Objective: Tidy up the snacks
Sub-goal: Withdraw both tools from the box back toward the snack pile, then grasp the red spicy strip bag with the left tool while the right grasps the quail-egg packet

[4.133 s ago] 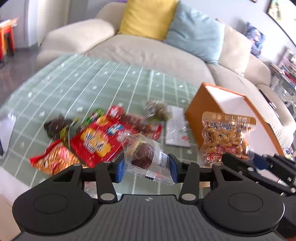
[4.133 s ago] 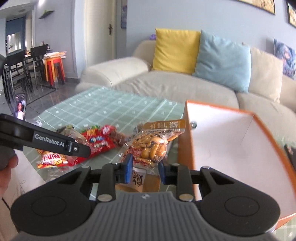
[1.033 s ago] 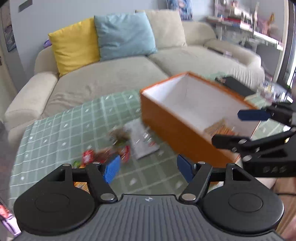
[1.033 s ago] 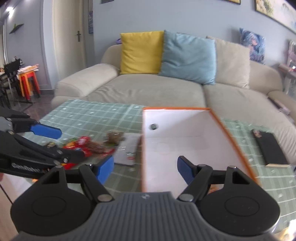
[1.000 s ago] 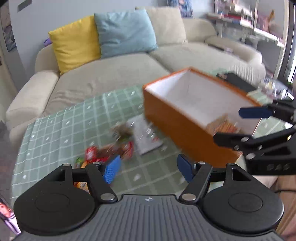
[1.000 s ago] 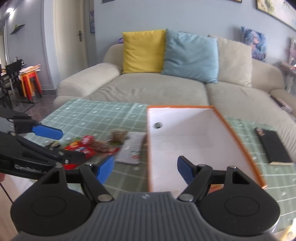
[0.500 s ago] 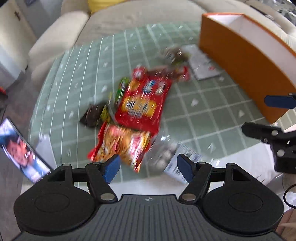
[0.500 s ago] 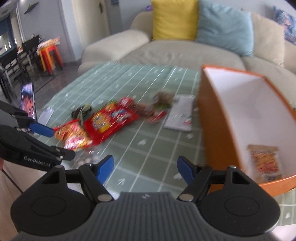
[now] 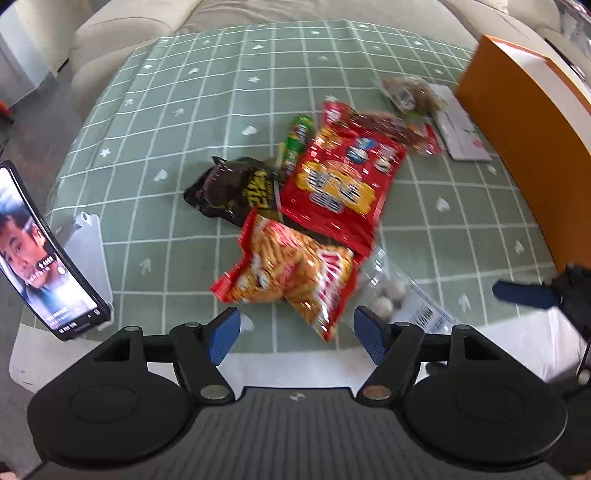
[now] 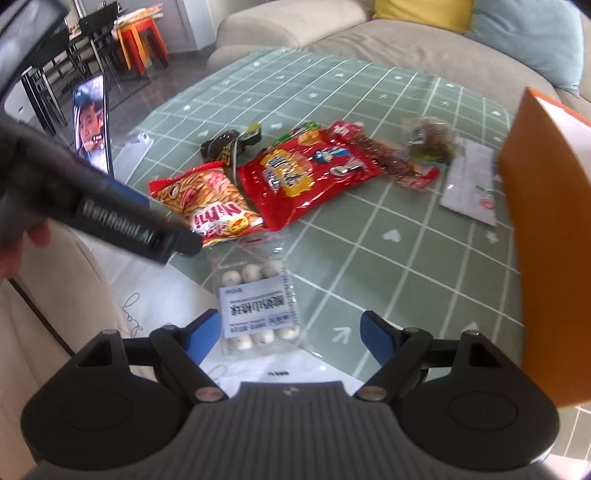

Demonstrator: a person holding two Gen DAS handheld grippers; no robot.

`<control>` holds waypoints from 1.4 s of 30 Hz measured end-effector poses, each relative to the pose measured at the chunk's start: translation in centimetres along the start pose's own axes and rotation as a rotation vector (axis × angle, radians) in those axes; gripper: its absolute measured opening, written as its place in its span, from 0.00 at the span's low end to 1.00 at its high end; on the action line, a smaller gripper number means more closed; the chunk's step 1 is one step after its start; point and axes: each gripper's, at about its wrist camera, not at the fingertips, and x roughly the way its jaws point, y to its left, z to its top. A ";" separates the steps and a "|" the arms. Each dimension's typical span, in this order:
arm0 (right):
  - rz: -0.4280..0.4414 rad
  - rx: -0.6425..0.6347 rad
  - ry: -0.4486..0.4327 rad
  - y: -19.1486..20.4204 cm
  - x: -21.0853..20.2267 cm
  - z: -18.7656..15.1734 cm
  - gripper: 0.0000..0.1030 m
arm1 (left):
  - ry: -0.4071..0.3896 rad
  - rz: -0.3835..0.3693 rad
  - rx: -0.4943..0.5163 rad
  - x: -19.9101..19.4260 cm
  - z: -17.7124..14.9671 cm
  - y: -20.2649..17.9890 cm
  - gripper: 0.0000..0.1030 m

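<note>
Several snack packs lie on the green checked tablecloth (image 9: pixel 221 92). My left gripper (image 9: pixel 297 338) is open and empty, just in front of an orange-red fries bag (image 9: pixel 291 273). Beyond it lie a large red bag (image 9: pixel 343 181), a black pack (image 9: pixel 232 188) and a green tube (image 9: pixel 297 136). My right gripper (image 10: pixel 291 336) is open and empty, over a clear pack of white balls (image 10: pixel 258 299) near the table's front edge; this pack also shows in the left wrist view (image 9: pixel 399 299). The orange box (image 10: pixel 546 221) stands at the right.
A phone (image 9: pixel 40 258) showing a face stands on a holder at the table's left front. A white flat packet (image 10: pixel 472 181) and a brown wrapped snack (image 10: pixel 432 138) lie next to the box. A sofa with cushions (image 10: pixel 524 33) lies behind the table.
Both grippers have swung away from the box and down toward the snack pile at the table's front. They held snacks four seconds ago; both are empty now.
</note>
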 end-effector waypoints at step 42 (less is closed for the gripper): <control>-0.130 0.103 0.015 -2.8 2.2 1.8 0.42 | -0.037 0.077 0.039 3.1 1.7 -1.1 0.70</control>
